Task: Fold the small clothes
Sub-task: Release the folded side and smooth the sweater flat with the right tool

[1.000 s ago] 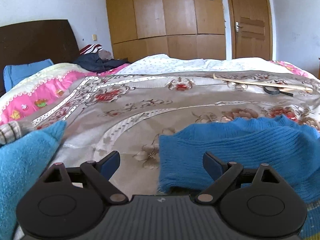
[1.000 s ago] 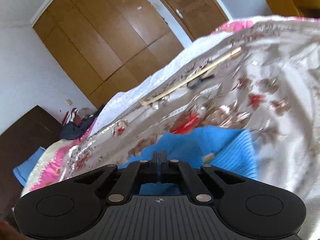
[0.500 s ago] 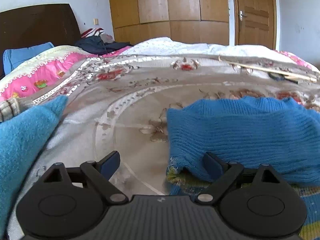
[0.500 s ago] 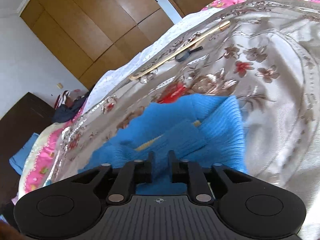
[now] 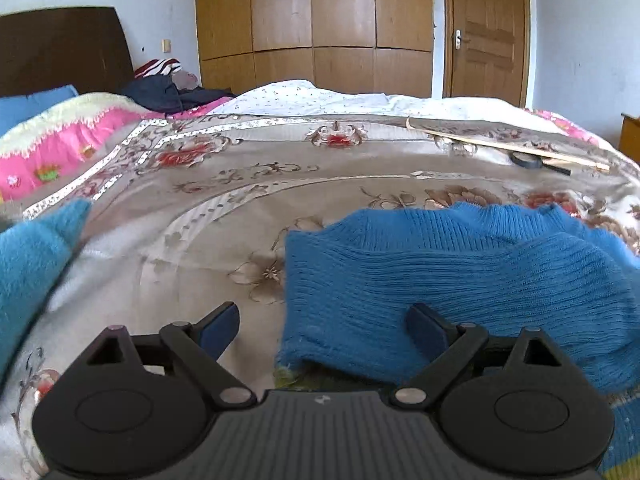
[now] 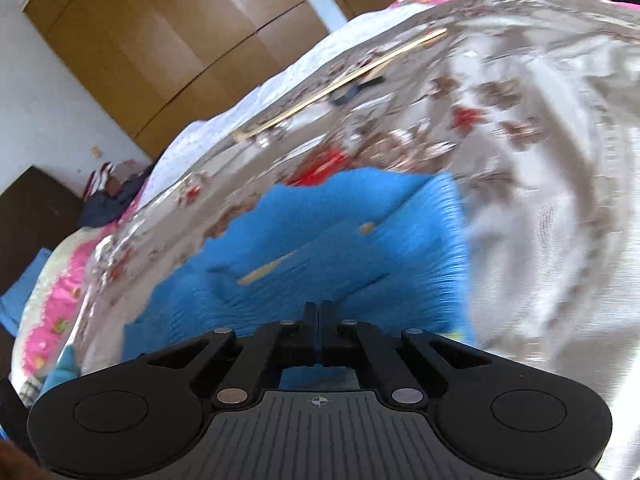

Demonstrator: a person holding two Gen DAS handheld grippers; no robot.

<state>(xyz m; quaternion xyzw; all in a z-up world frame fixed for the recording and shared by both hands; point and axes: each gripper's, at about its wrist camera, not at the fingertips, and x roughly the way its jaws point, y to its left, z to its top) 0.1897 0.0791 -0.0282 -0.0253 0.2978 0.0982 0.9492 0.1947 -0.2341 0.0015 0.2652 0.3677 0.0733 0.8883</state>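
Note:
A small blue ribbed knit sweater (image 5: 460,276) lies folded on the floral bedspread (image 5: 248,184). My left gripper (image 5: 322,320) is open, low over its near left corner; the right finger (image 5: 424,326) rests on the knit, the left finger is over bare bedspread. In the right wrist view the sweater (image 6: 340,240) shows blurred, with a yellowish stripe across it. My right gripper (image 6: 319,316) is shut with the jaws together at the sweater's near edge; whether fabric is pinched I cannot tell.
A teal fleece garment (image 5: 32,264) lies at the left. A wooden stick (image 5: 504,146) and a black tape roll (image 5: 528,160) lie at the far right of the bed. Dark clothes (image 5: 168,92) are piled near the headboard. Wardrobe and door stand behind.
My right gripper's jaws opened slightly half a second ago and are shut again now, and its view has swung. My left gripper stayed open over the sweater's corner.

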